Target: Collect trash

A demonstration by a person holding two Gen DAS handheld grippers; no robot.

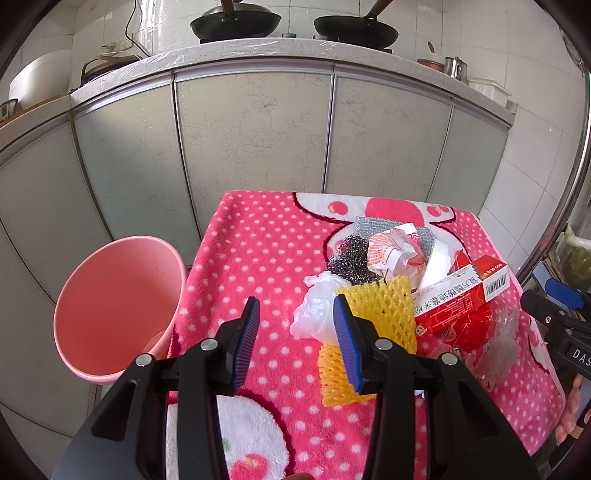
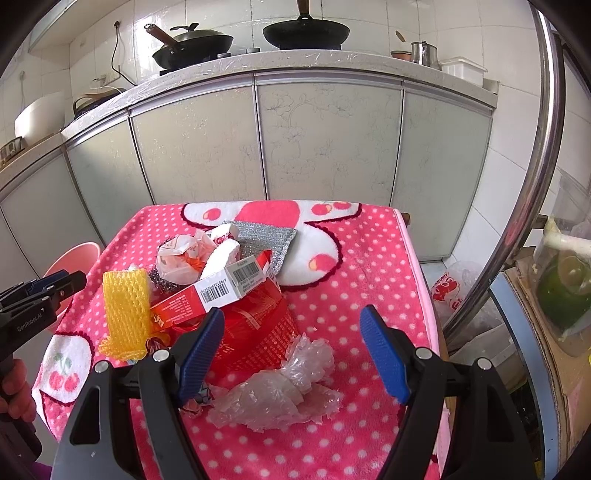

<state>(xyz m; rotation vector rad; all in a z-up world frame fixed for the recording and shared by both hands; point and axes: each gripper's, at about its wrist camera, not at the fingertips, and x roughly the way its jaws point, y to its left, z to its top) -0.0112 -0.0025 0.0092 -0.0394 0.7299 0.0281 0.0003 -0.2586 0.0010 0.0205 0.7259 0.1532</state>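
Note:
A pile of trash lies on a pink polka-dot blanket (image 1: 258, 251): a yellow foam net (image 1: 384, 306), a white plastic bag (image 1: 314, 314), a red carton (image 1: 465, 295), crumpled paper (image 1: 391, 251), a steel scourer (image 1: 347, 254) and a silver sponge (image 2: 266, 236). My left gripper (image 1: 295, 332) is open and empty, just left of the white bag. My right gripper (image 2: 291, 350) is open and empty above crumpled clear plastic (image 2: 280, 391), beside the red carton (image 2: 207, 291) and yellow net (image 2: 125, 310).
A pink bin (image 1: 114, 306) stands on the floor left of the blanket. Grey cabinet doors (image 1: 251, 136) close the far side, with woks (image 1: 236, 22) on the counter above. A metal pole (image 2: 532, 206) and clutter stand at the right.

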